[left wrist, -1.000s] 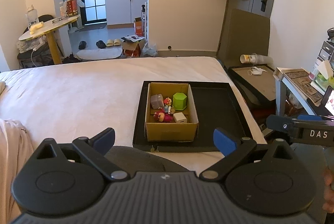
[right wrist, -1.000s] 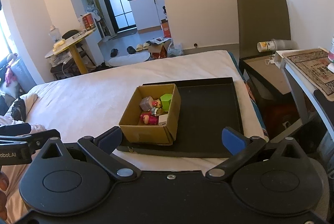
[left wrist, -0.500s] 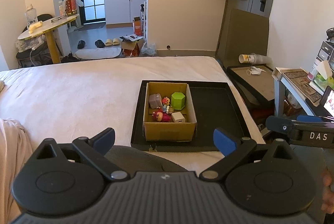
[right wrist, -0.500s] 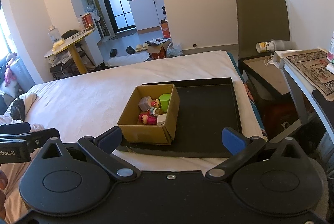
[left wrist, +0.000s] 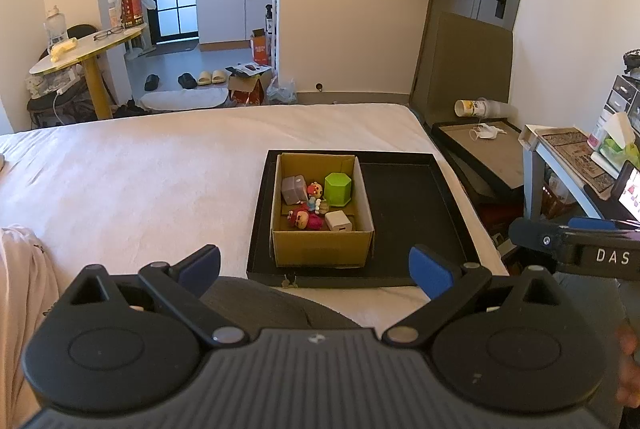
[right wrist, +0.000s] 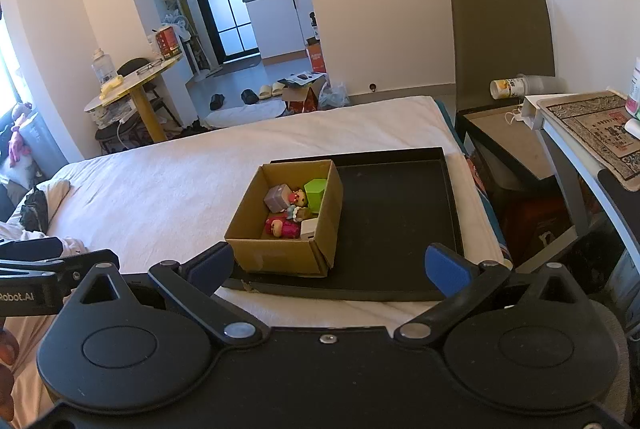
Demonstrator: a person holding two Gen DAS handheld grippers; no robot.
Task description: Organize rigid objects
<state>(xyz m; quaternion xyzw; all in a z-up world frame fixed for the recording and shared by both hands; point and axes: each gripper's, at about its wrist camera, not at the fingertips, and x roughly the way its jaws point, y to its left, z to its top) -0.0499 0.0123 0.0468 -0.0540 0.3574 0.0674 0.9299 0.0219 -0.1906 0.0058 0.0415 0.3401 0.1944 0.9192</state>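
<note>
Holding your left gripper (left wrist: pixel 314 271) and right gripper (right wrist: pixel 329 269) with jaws spread wide and empty, you face the cardboard box (left wrist: pixel 322 217) of small toys, sitting in the left half of the black tray (left wrist: pixel 412 209) on the bed (left wrist: pixel 140 181).

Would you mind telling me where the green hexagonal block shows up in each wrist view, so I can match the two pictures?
Left wrist view: the green hexagonal block stands just right of center, in the far right corner of the cardboard box.
Right wrist view: the block is near center, against the box's far right wall.
Shared landmark: the black tray under the box.
</note>
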